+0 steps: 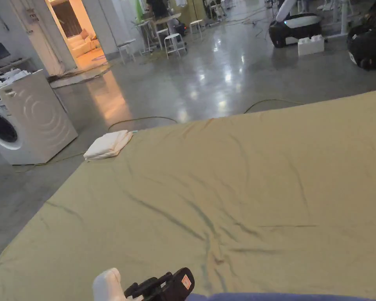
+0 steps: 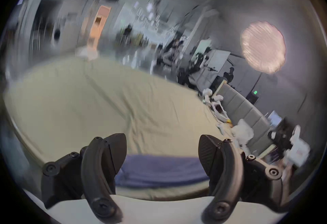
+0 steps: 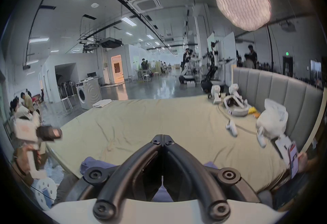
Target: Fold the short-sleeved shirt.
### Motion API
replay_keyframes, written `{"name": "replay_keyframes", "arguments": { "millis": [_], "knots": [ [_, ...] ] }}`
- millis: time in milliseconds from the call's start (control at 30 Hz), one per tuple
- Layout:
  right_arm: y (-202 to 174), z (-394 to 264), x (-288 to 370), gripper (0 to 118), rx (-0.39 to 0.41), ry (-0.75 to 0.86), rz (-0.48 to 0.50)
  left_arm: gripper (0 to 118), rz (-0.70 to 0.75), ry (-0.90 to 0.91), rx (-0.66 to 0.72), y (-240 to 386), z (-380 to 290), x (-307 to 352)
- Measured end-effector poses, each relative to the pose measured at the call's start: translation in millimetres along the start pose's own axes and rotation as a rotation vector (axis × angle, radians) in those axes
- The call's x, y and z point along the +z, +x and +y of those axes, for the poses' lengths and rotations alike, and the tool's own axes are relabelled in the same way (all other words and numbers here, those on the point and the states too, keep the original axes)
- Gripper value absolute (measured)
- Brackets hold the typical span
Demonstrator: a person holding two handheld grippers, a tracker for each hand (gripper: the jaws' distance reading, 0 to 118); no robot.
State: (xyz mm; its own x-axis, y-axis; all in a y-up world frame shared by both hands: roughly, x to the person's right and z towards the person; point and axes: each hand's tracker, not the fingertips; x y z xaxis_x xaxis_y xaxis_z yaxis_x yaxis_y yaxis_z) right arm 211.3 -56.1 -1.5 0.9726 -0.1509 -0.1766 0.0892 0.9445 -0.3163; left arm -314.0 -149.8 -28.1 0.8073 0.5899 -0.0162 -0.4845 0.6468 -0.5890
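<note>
Purple-blue shirt lies at the near edge of the bed, low in the left gripper view as a flat band between the two dark jaws; in the head view a strip of it runs along the bottom edge, right of centre, and in the right gripper view it shows as a bunched corner at lower left and a sliver behind the jaws. The left gripper hangs over the cloth with its jaws spread wide and nothing between them; in the head view it sits at bottom centre. The right gripper has its jaws brought together at the tips, low in the centre of its own view; whether any cloth is pinched there I cannot tell. The shirt rests on a wrinkled tan sheet covering the bed. A folded white cloth lies at the sheet's far corner, left of centre in the head view, and a white washing machine stands on the floor at the left edge. A grey padded headboard runs along the right of the right gripper view.
</note>
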Motion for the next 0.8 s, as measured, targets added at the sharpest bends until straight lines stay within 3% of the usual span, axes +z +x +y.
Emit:
{"name": "replay_keyframes", "arguments": {
  "millis": [100, 167, 300, 400, 433, 467, 533, 633, 700, 800],
  "knots": [
    [4, -8, 1, 0, 0.000, -0.053, -0.029, 89, 0.026, -0.078, 0.207, -57, -26, -37],
    [7, -11, 3, 0, 0.001, -0.075, -0.032, 89, 0.096, -0.144, 0.220, -78, -33, -56],
    [8, -12, 4, 0, 0.002, -0.103, -0.046, 89, 0.066, -0.208, 0.262, -100, -46, -84],
    [8, -12, 3, 0, -0.016, -0.112, -0.061, 87, 0.034, -0.207, 0.372, -110, -54, -96],
    [9, -12, 3, 0, -0.031, -0.117, -0.056, 83, 0.011, -0.191, 0.391, -110, -54, -98],
    [9, -13, 3, 0, -0.047, -0.118, -0.049, 69, -0.003, -0.182, 0.397, -111, -56, -99],
    [10, -14, 1, 0, -0.057, -0.126, -0.047, 23, 0.035, -0.211, 0.388, -109, -56, -110],
    [9, -17, -3, 0, -0.043, -0.151, -0.060, 20, 0.023, -0.221, 0.402, -111, -66, -122],
    [9, -18, -3, 0, -0.039, -0.162, -0.064, 16, -0.018, -0.185, 0.504, -115, -67, -120],
    [9, -19, -1, 0, -0.045, -0.173, -0.062, 15, 0.033, -0.140, 0.461, -105, -62, -108]
  ]
}}
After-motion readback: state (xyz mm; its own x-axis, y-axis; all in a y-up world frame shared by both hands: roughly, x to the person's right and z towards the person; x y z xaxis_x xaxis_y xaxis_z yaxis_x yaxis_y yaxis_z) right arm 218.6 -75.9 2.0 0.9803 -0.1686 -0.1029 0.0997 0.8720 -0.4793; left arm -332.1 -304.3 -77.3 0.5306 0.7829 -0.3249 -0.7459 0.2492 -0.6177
